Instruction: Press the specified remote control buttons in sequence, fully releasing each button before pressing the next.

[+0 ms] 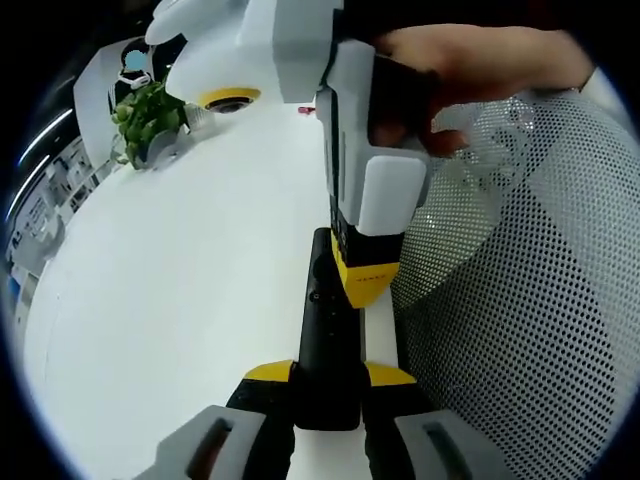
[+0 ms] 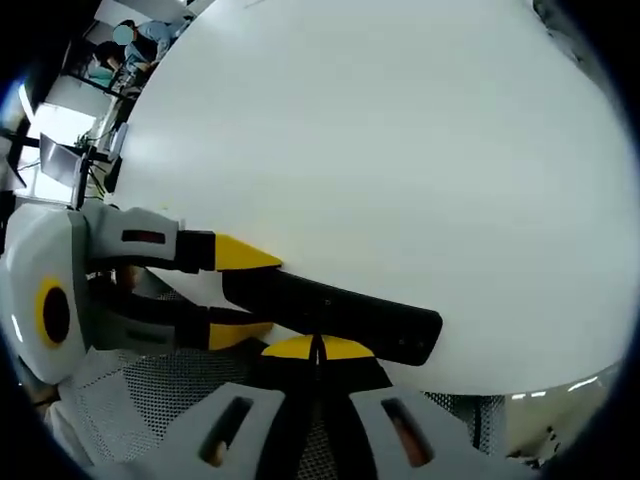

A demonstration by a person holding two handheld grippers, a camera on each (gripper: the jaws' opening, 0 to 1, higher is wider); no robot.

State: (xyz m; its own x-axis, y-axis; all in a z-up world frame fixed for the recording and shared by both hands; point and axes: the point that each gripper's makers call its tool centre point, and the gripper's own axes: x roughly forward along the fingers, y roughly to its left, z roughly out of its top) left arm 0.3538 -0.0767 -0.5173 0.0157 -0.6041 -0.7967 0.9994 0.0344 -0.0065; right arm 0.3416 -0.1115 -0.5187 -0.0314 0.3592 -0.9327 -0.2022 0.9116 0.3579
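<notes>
Looking along my left gripper (image 1: 328,415), I see its yellow-tipped jaws closed narrow on the near end of the black remote control (image 1: 326,345), holding it out over the edge of the white table (image 1: 190,290). My right gripper (image 1: 372,272) comes down from above, a hand (image 1: 470,75) wrapped round its body, and its yellow tip sits on or just over the remote's far half; I cannot tell from here whether it touches. A mesh chair back (image 1: 520,290) stands to the right, and a small green plant (image 1: 148,118) sits well apart at the table's far side.

In the right gripper view, my right gripper (image 2: 317,349) has its two yellow tips drawn together, gripping nothing, and they meet the near edge of the remote control (image 2: 335,310). The left gripper (image 2: 215,290) reaches in from the left, one jaw above and one below the remote's end. The white table (image 2: 400,150) spreads beyond, with people and desks far off.

I judge this as a press step: the left steadies the remote while the right serves as a pushing finger. The buttons are too small to read, so I cannot say which is targeted. Next I need a short, straight push, then a full lift off before shifting along to the next button, keeping the remote level and in sight.
</notes>
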